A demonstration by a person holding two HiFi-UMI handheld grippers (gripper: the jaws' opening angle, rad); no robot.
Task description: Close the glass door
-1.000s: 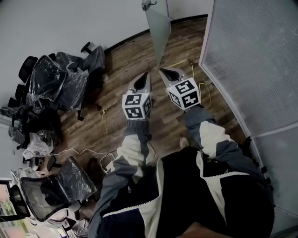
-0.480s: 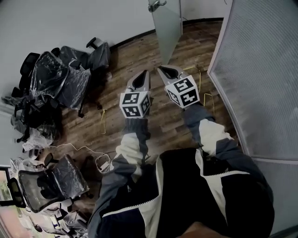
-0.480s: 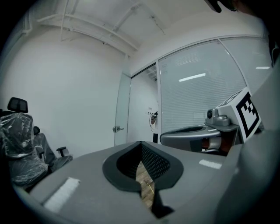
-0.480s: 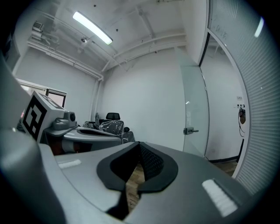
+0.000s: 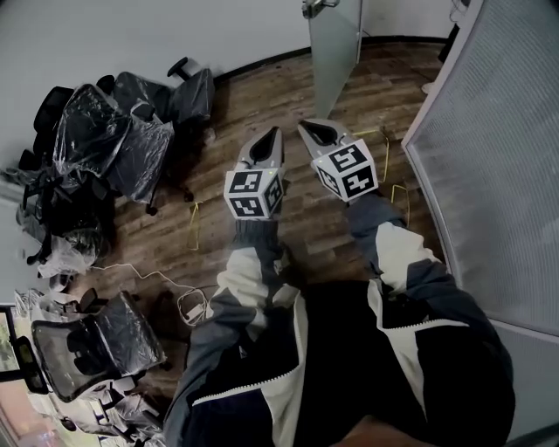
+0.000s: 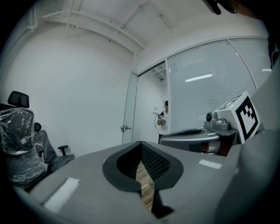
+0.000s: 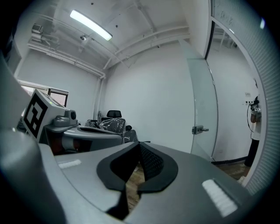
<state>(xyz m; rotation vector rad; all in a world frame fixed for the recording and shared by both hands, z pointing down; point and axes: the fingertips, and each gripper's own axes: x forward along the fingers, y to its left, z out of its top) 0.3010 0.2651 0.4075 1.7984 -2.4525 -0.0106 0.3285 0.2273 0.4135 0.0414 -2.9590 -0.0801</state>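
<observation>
The glass door [image 5: 334, 54] stands ajar at the top of the head view, its metal handle [image 5: 318, 7] at the upper edge. Both grippers point level toward it, side by side over the wood floor and still well short of it. My left gripper [image 5: 274, 133] is shut and holds nothing. My right gripper [image 5: 304, 126] is likewise shut and empty. In the left gripper view the door [image 6: 130, 105] and its handle [image 6: 125, 128] lie ahead beyond the jaw tips [image 6: 140, 142]. In the right gripper view the door [image 7: 202, 109] with its handle [image 7: 199, 129] stands to the right of the jaws [image 7: 139, 143].
A frosted glass partition [image 5: 498, 122] runs along the right. Plastic-wrapped office chairs [image 5: 113, 131] crowd the left wall, and another chair [image 5: 96, 345] stands at lower left. Cables [image 5: 166, 284] trail on the floor. A person [image 6: 164, 119] stands beyond the doorway.
Both grippers and the person holding them have advanced toward the door together. The door and partition have shifted right in the head view. The jaws stayed shut.
</observation>
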